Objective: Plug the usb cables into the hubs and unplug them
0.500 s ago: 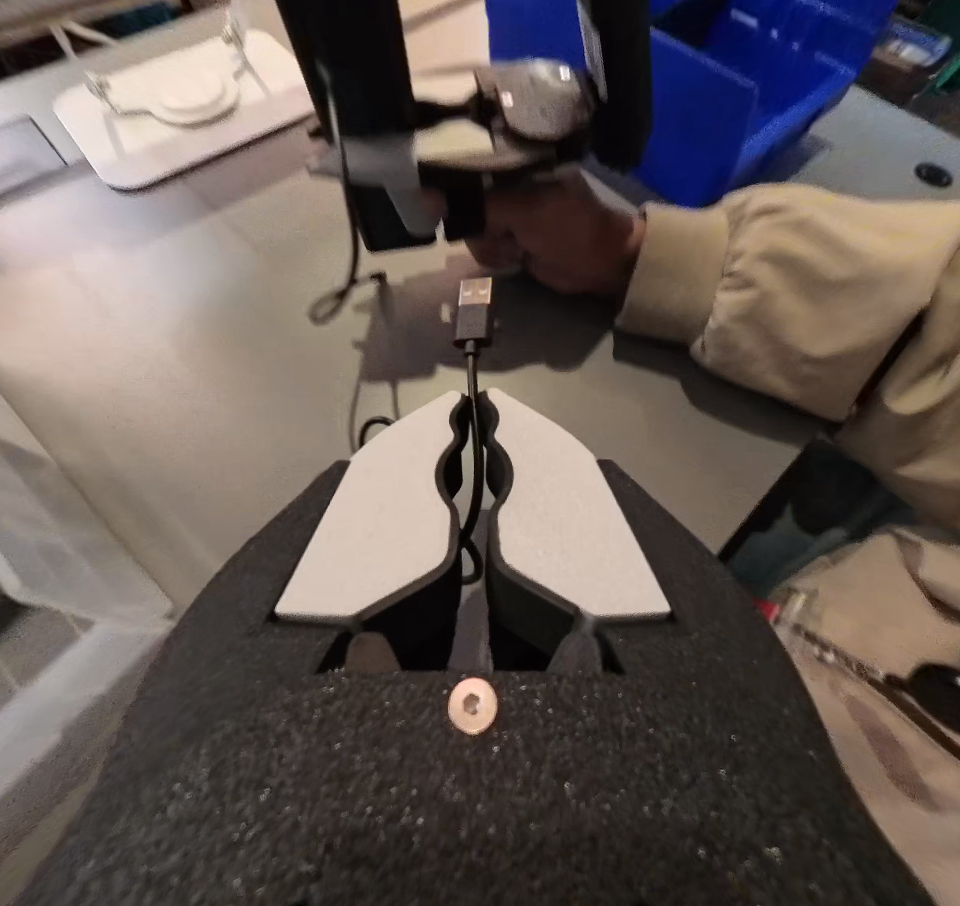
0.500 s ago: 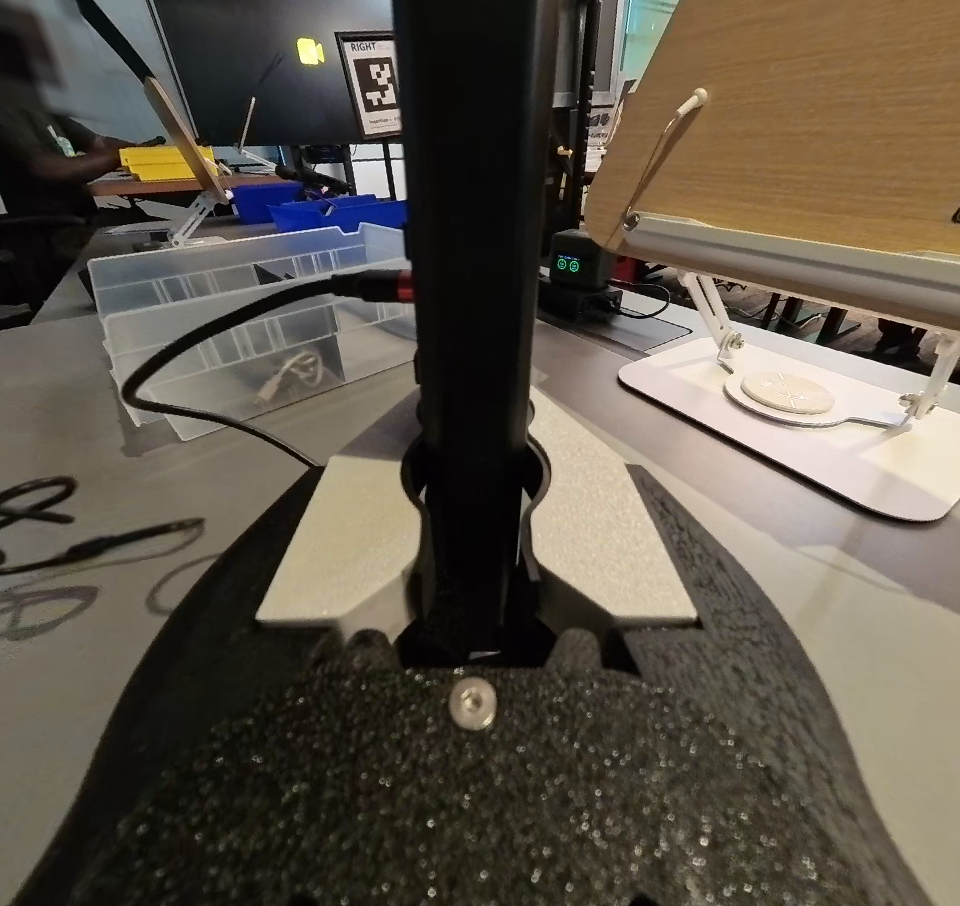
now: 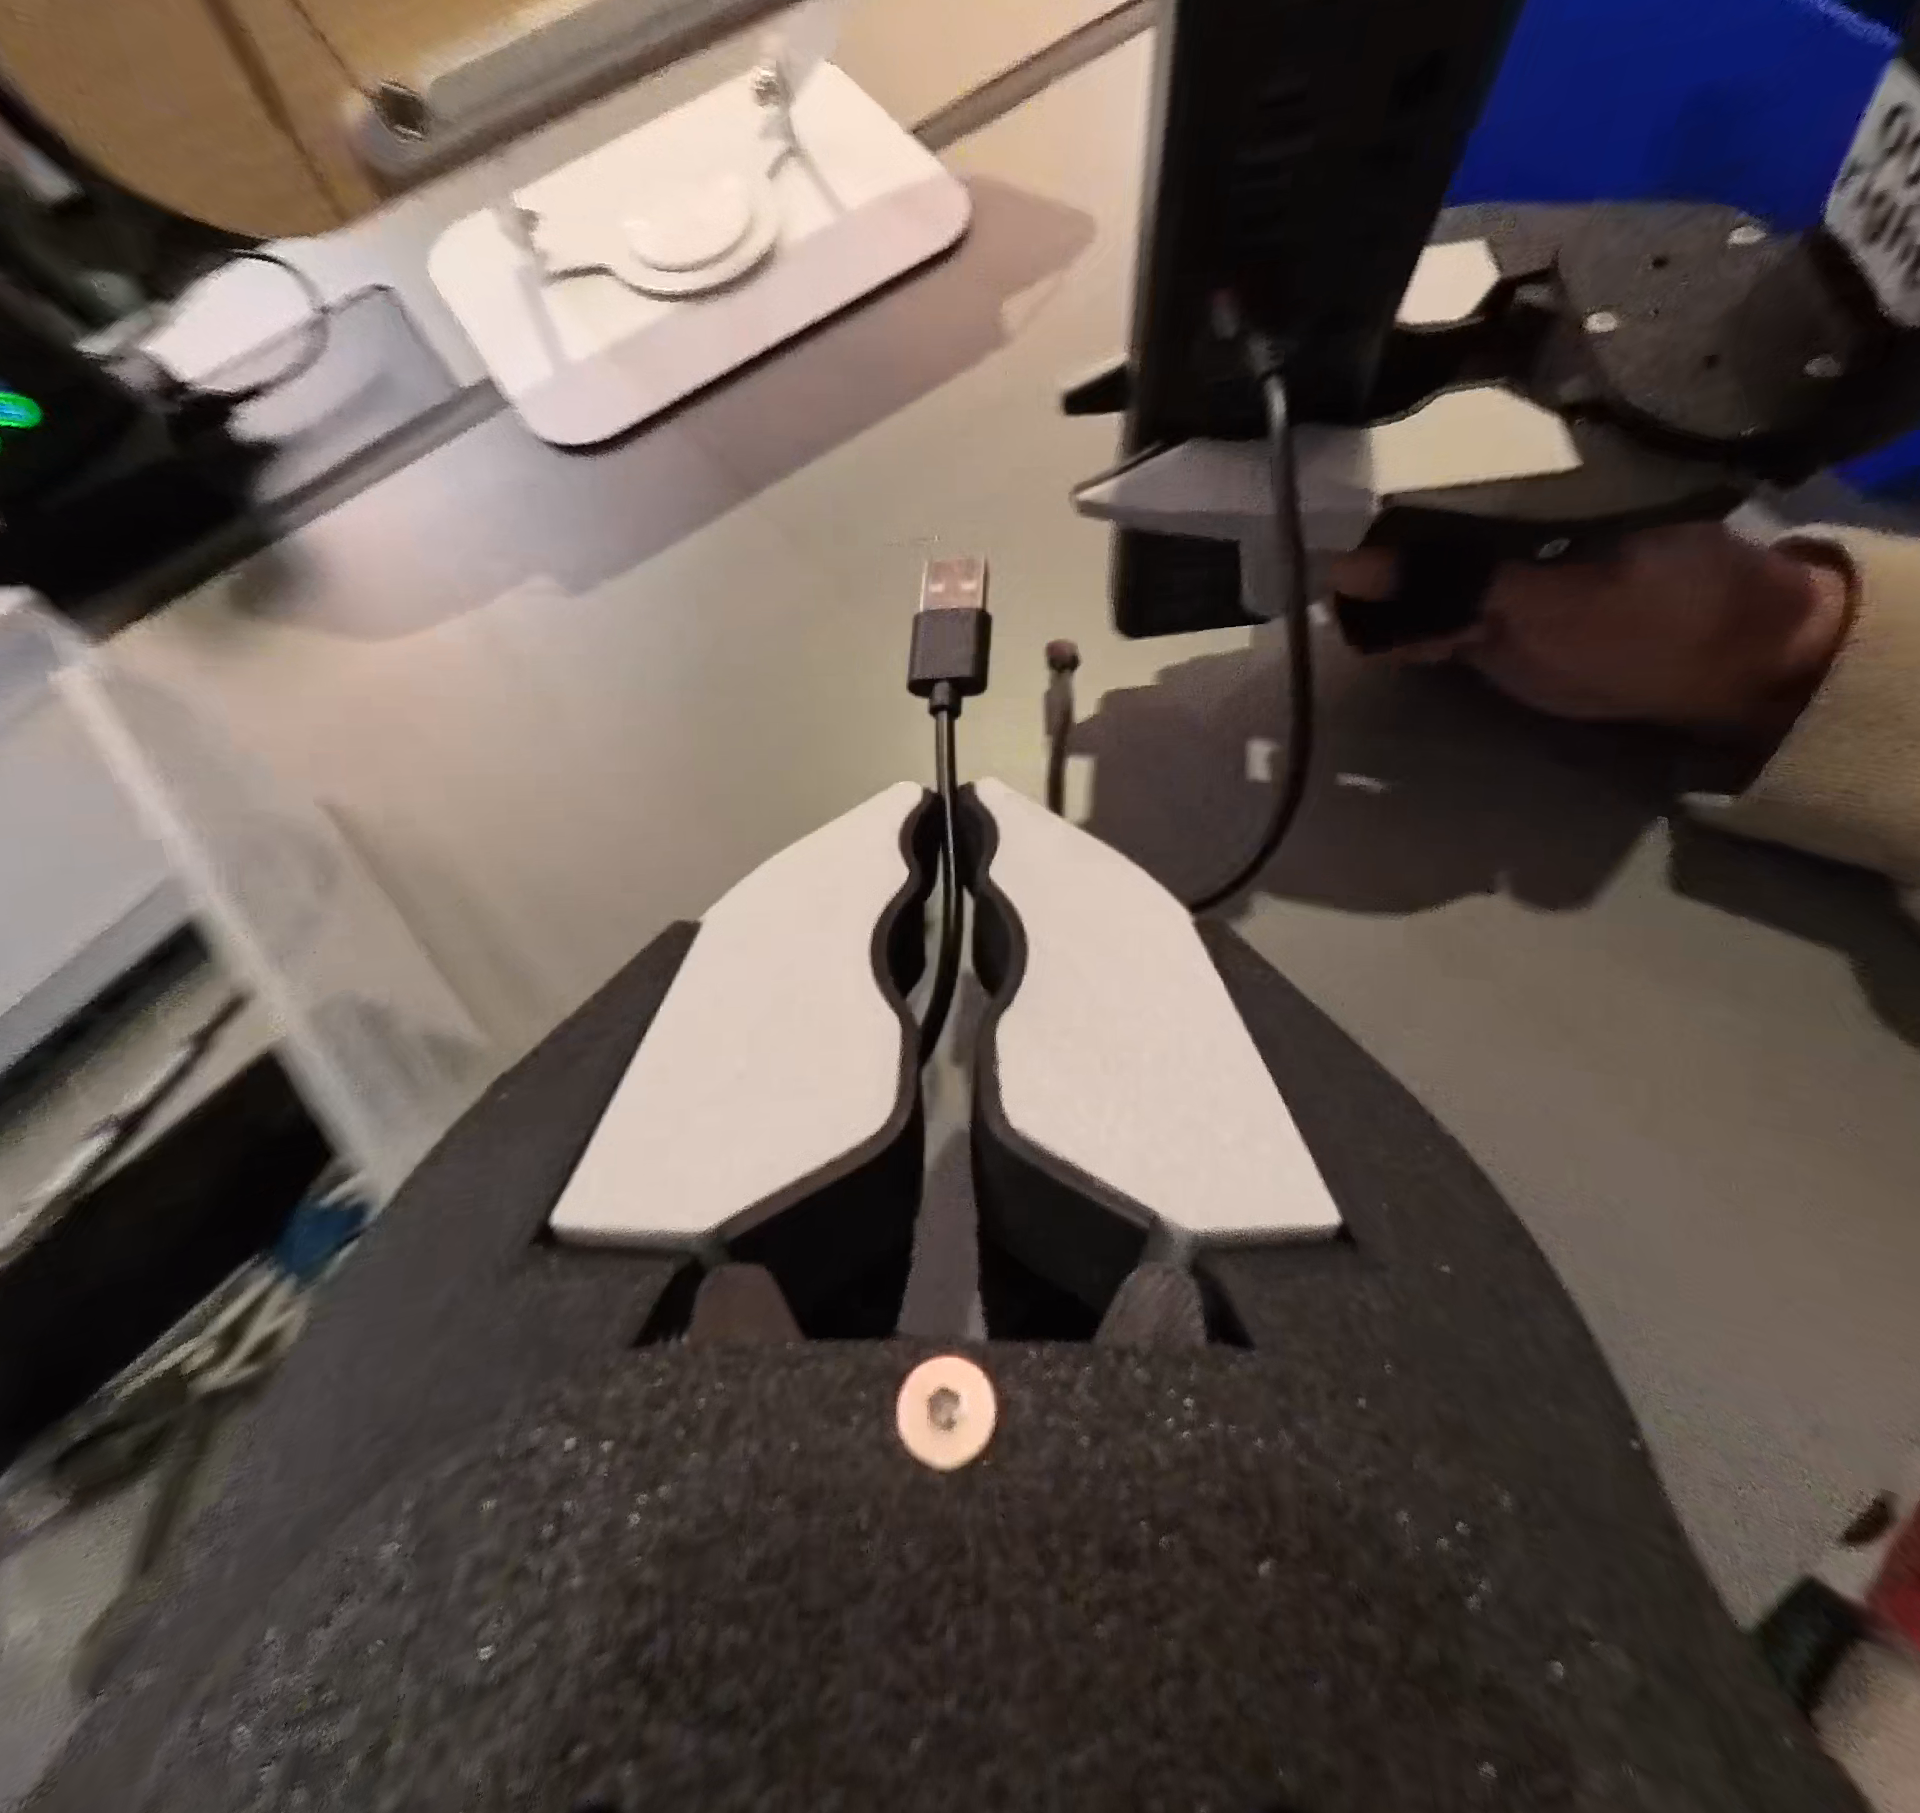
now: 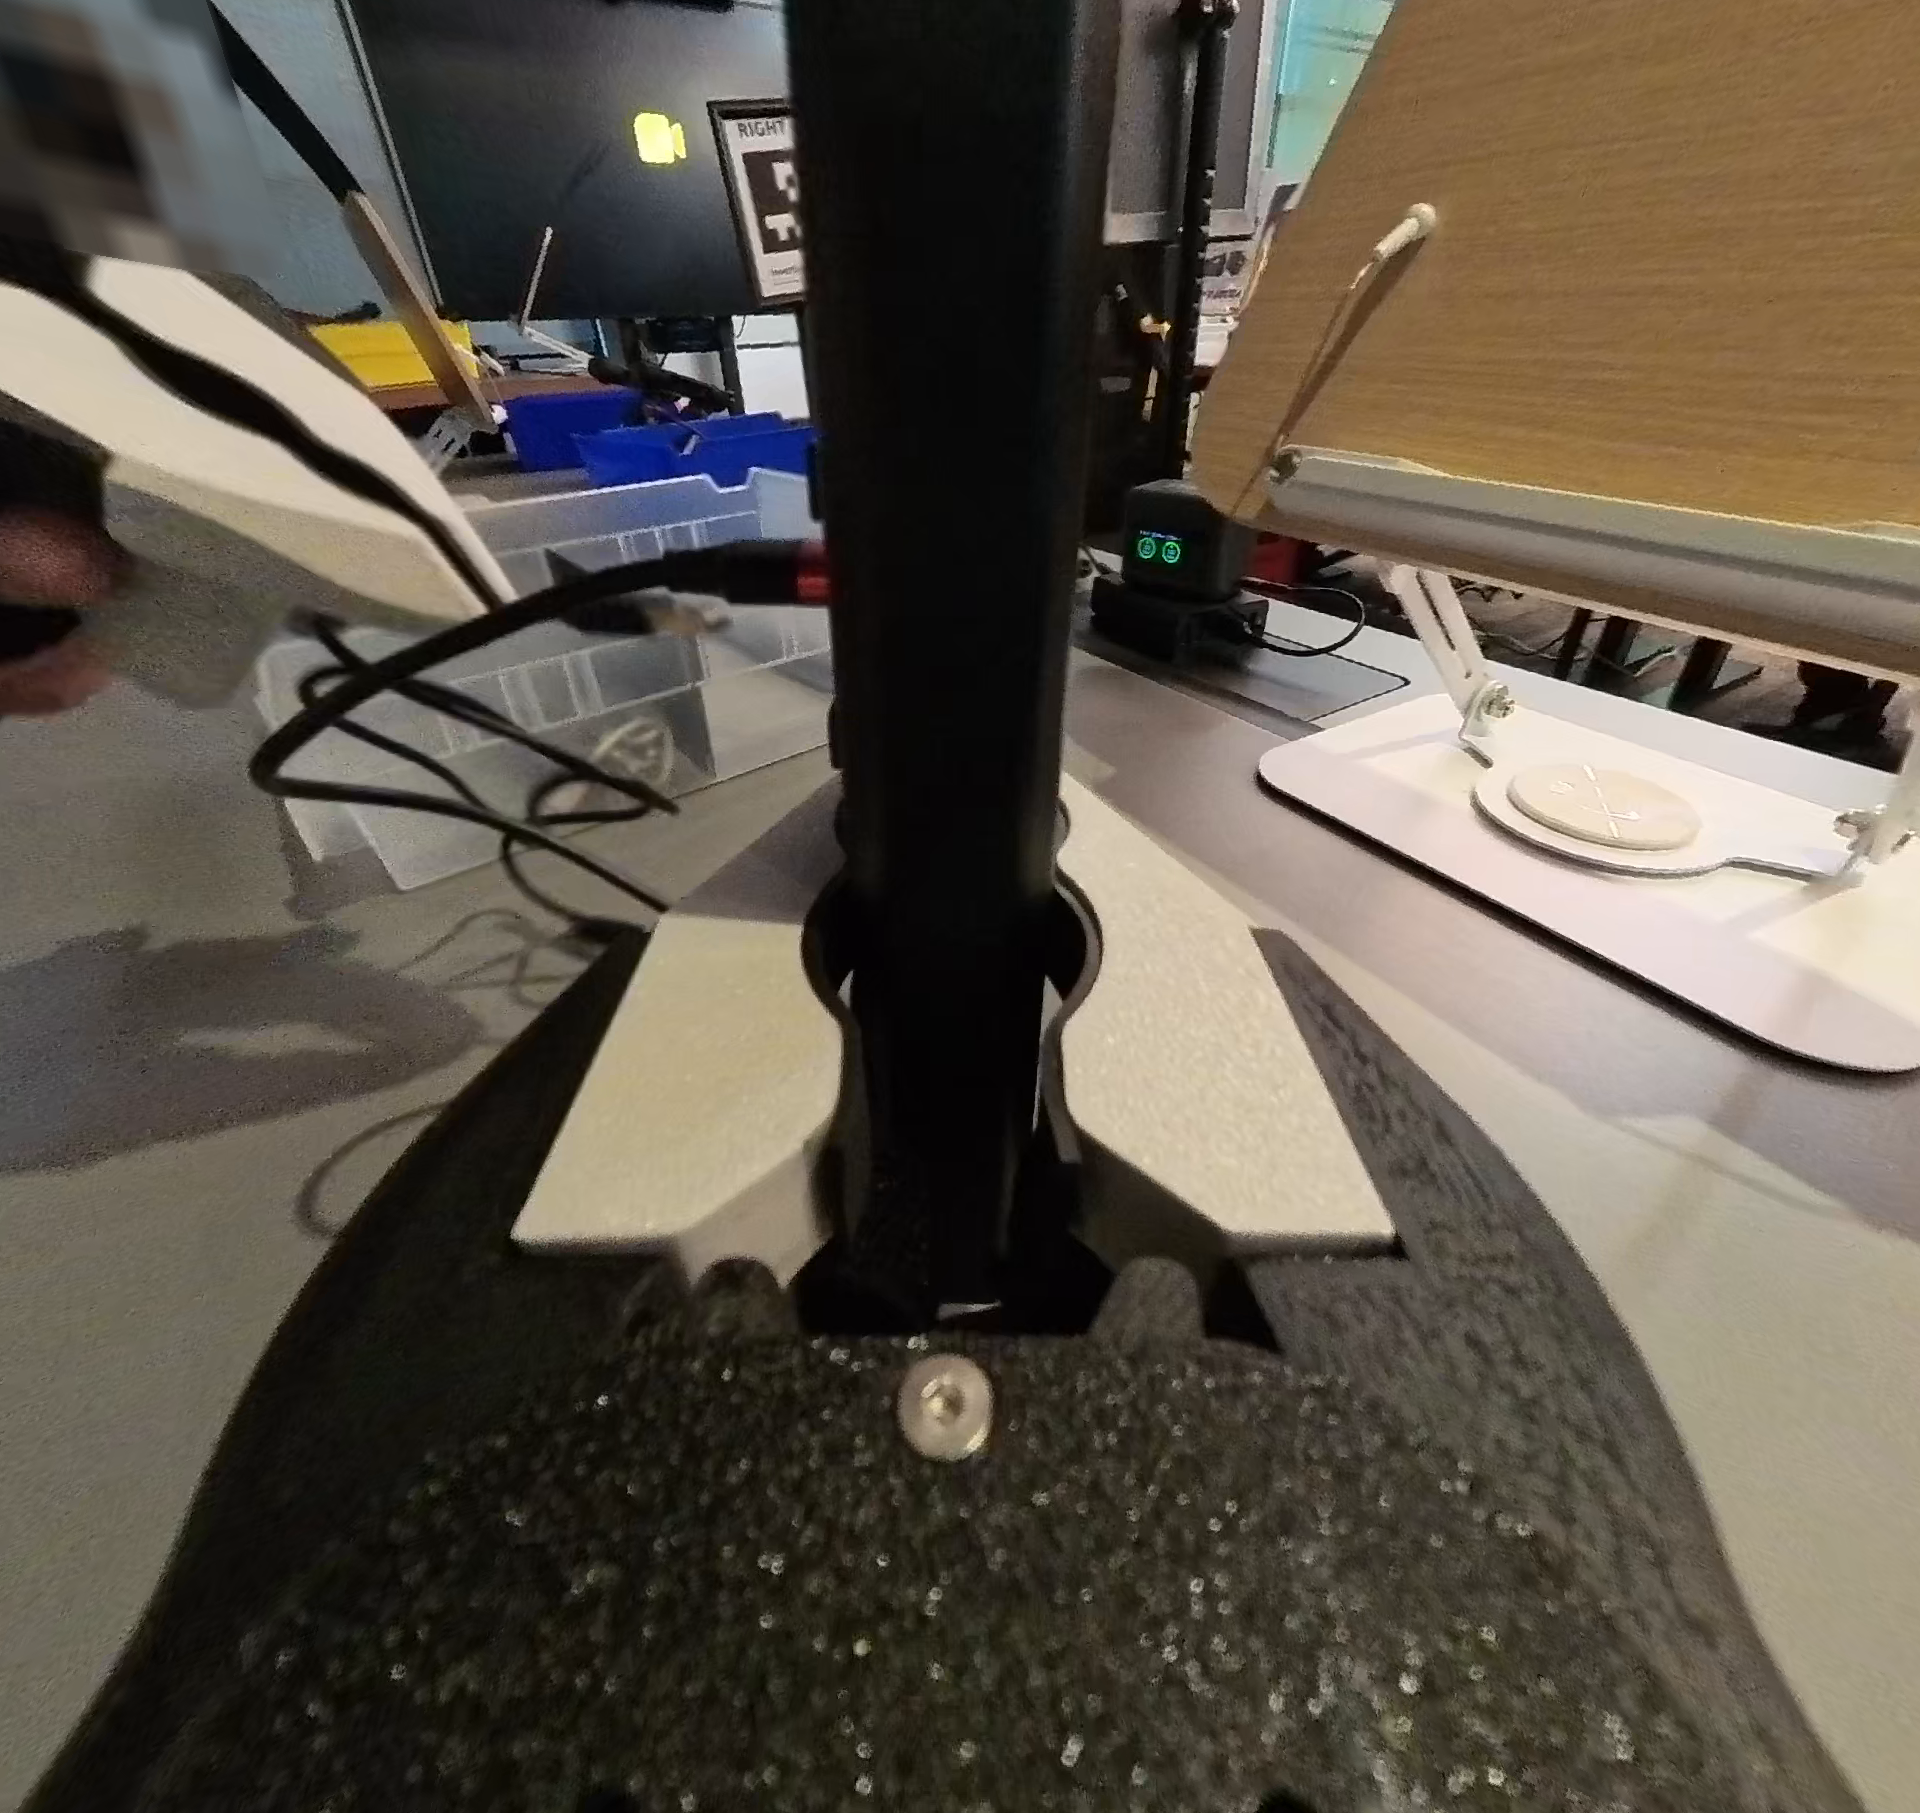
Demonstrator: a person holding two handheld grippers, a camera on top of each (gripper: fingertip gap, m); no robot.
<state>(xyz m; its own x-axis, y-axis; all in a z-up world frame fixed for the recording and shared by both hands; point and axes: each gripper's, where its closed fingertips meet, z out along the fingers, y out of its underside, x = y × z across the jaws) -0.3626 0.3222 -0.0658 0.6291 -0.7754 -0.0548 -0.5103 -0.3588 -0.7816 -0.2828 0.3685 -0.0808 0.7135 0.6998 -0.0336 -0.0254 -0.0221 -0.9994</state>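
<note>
Left wrist view: the left gripper [image 3: 943, 807] has its jaws closed almost together on the thin black usb cable [image 3: 943, 890], the plug [image 3: 951, 625] sticking out forward, free in the air above the grey table [image 3: 644, 745]
Right wrist view: the right gripper [image 4: 945, 890] is clamped on the tall black hub [image 4: 935, 413], held upright; a red-collared cable [image 4: 769, 574] already sits in its left side
Hub seen from the left: far right of the plug, well apart, another cable hanging from its face
Handling, cable: light and limp, so the plug will likely wobble; a hold nearer the stiff plug body would steer better
Handling, hub: rigid, smooth-sided, may slip under insertion push
</note>
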